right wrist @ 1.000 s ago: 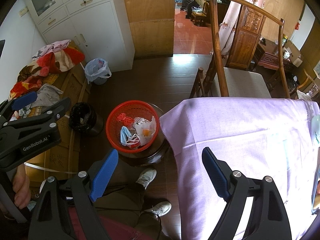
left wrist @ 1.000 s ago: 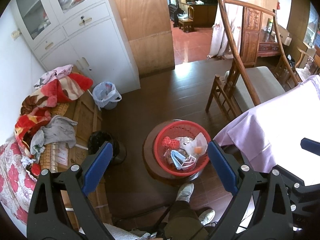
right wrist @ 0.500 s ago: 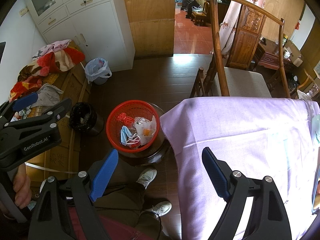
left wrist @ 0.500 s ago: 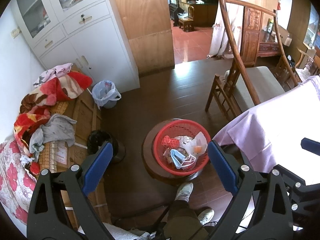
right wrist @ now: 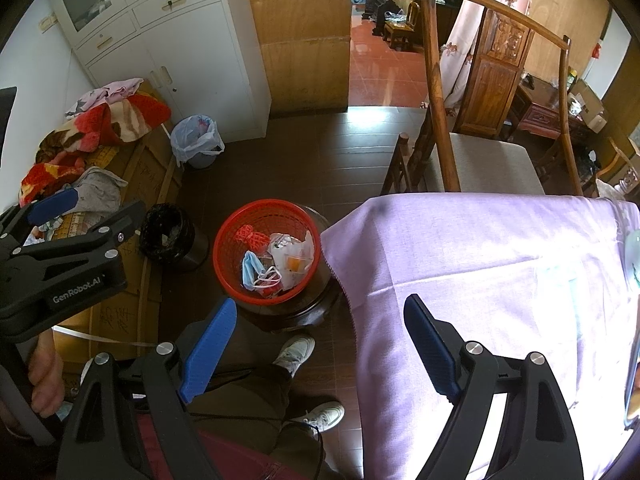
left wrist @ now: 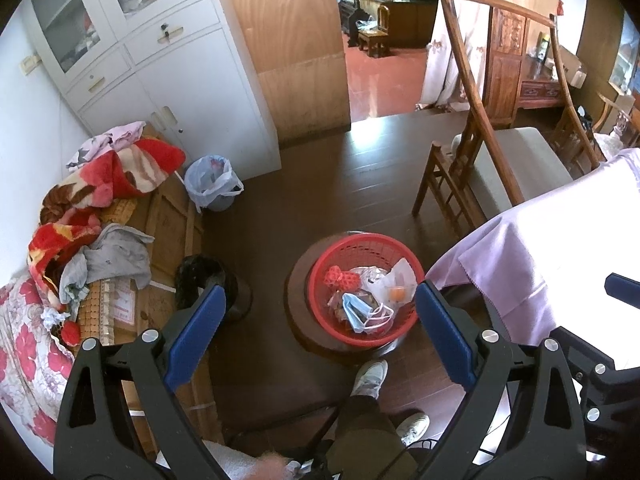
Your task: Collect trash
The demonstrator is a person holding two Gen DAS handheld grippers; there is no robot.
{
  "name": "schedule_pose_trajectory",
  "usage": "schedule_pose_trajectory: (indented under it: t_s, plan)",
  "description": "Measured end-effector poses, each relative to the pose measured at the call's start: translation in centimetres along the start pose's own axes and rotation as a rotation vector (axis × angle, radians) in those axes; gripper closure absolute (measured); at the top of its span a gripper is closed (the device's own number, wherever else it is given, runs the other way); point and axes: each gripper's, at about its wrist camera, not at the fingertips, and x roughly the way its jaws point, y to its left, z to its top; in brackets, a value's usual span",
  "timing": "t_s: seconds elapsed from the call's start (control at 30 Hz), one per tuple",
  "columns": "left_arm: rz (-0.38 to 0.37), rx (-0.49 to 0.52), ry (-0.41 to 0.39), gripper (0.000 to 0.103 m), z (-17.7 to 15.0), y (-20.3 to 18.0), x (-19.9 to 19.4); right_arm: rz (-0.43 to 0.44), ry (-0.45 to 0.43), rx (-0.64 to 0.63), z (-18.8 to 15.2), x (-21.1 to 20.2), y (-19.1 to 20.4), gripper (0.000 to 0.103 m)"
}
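Both tongs, left (left wrist: pixel 320 330) and right (right wrist: pixel 320 346), are held high, spread wide and empty, above the red trash basket (left wrist: pixel 328 256).

Red mesh basket (left wrist: pixel 366 250) — blue mask (left wrist: pixel 356 312), lilac tablecloth (right wrist: pixel 480 264), blue fingers (left wrist: pixel 196 332).

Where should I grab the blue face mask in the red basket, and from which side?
Pinch the blue face mask by its bunched body, coming straight down from above. It lies on top of the other trash in the red basket, whose walls block any sideways approach. Its white ear loops look too thin to grip reliably. The open left gripper hangs above it.
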Motion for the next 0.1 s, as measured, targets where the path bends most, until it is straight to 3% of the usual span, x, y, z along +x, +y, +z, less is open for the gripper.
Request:
schedule_pose_trajectory:
  t_s: [0.1]
  plan:
    - [0.002, 0.001, 0.000, 0.011, -0.04, -0.06, 0.02, 0.001, 0.000, -0.002, -0.09, -0.03, 0.13, 0.019]
